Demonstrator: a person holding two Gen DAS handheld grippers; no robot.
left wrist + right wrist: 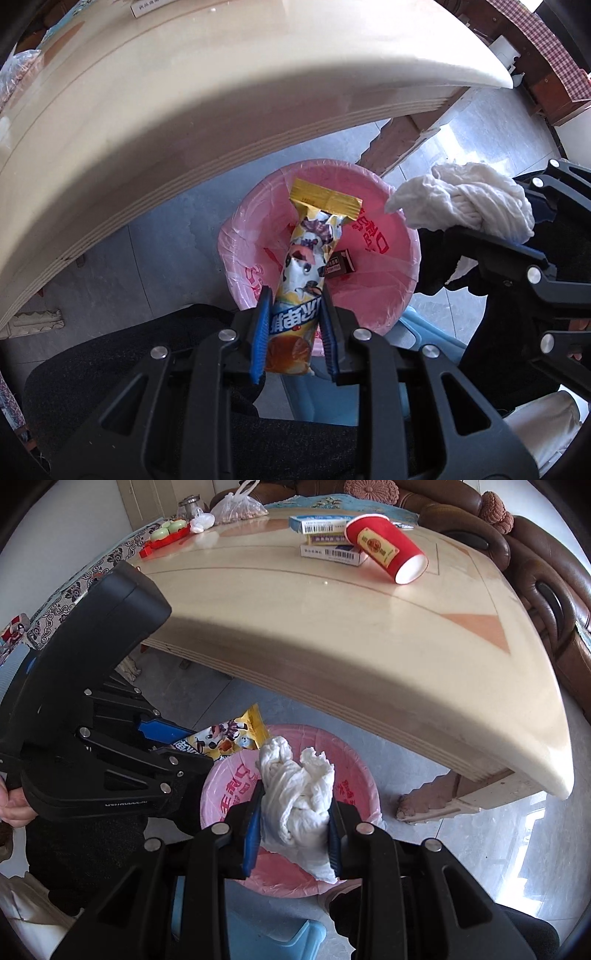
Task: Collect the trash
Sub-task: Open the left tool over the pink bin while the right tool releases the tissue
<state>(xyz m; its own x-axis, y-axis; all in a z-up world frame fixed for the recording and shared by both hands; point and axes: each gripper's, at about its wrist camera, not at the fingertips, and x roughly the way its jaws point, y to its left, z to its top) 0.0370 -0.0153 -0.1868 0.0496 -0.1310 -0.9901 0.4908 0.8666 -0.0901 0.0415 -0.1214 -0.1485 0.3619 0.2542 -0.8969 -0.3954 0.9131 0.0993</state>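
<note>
Above the pink bin, the left tool squeezes a snack wrapper; the right tool squeezes a white tissue.

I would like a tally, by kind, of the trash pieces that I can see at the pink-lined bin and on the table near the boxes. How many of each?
Snack wrapper, in left claw: 1
Crumpled tissue, in right claw: 1
Small dark box inside bin: 1
Red paper cup, on its side on table: 1
Total: 4

Left hand-held gripper pointing down, jaws clamped, right hand-held gripper angled down, clamped
</note>
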